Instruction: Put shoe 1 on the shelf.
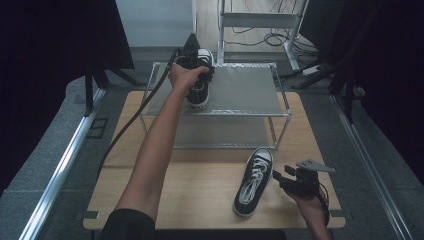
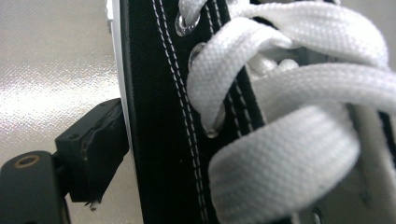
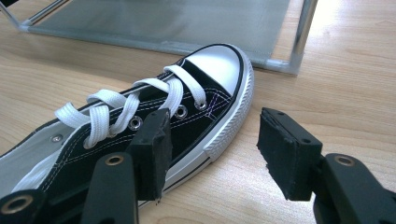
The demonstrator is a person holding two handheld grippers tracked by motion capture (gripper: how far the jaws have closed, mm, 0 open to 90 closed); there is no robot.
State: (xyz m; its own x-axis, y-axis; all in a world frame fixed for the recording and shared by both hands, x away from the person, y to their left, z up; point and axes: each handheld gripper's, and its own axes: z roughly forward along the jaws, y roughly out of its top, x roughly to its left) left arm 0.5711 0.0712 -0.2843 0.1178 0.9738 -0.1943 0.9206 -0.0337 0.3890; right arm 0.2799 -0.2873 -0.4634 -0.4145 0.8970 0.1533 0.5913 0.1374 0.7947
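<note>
High view: left gripper [image 1: 196, 75] out over top shelf of low metal-framed two-tier rack with grey mesh shelves [image 1: 250, 90], clamped on black canvas low-top sneaker with white laces and white rubber toe cap [image 1: 200, 87]. Sneaker on or just above left part of top shelf, toe toward far edge; contact with shelf not discernible. Left gripper view: one black jaw pressed against sneaker's white sole edge and black side panel [image 2: 159, 140], laces close to lens; opposite jaw hidden behind shoe.

Second, matching black-and-white sneaker [image 1: 254, 182] flat on light wooden tabletop [image 1: 200, 195], in front of rack, toe pointing at rack's near right leg. Right gripper [image 1: 281, 180] just beside this sneaker's right side, near tabletop. Right gripper view: jaws parted, nothing between pads; left jaw in front of sneaker's side [image 3: 187, 116], right jaw over bare wood, apart from toe cap.
</note>
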